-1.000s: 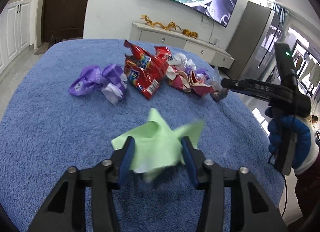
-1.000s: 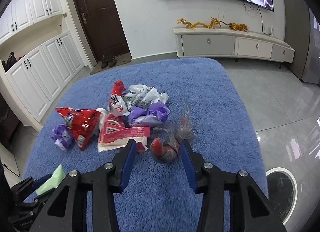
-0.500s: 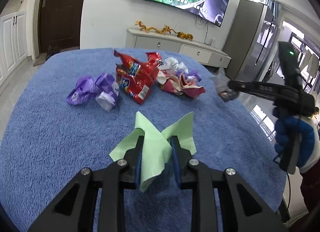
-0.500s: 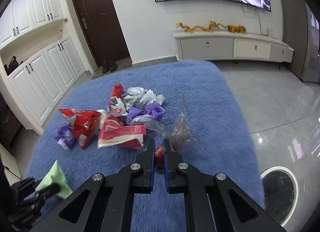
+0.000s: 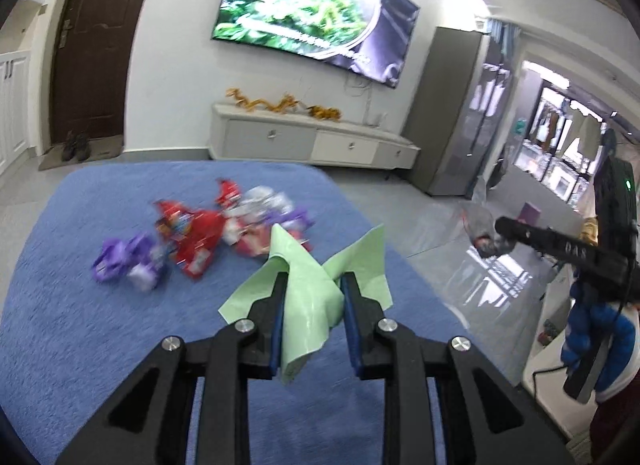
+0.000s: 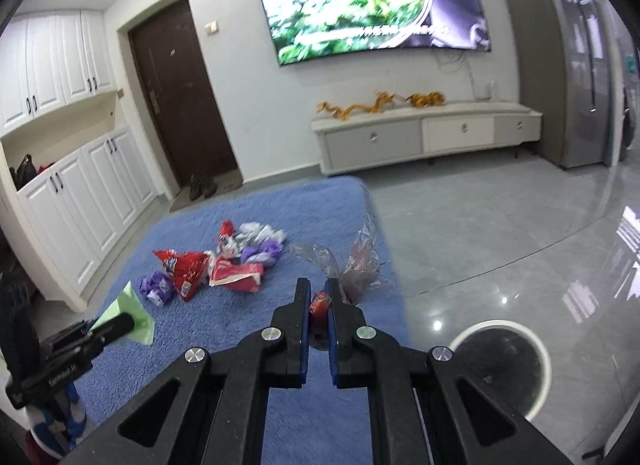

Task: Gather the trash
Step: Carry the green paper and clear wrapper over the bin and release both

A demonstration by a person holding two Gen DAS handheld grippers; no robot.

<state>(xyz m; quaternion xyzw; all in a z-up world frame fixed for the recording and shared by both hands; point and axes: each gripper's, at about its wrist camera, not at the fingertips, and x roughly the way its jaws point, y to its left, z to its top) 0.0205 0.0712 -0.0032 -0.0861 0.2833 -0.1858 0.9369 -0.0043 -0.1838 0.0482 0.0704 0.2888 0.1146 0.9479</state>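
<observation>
Between left hand-held gripper (image 5: 312, 285) pads, green paper (image 5: 310, 301) hangs lengthwise downward.

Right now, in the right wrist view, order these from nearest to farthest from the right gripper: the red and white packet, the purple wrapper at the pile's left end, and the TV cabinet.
1. Red and white packet: just left of the right gripper, on the blue rug.
2. Purple wrapper: farther left, at the pile's end.
3. TV cabinet: against the far wall.
</observation>
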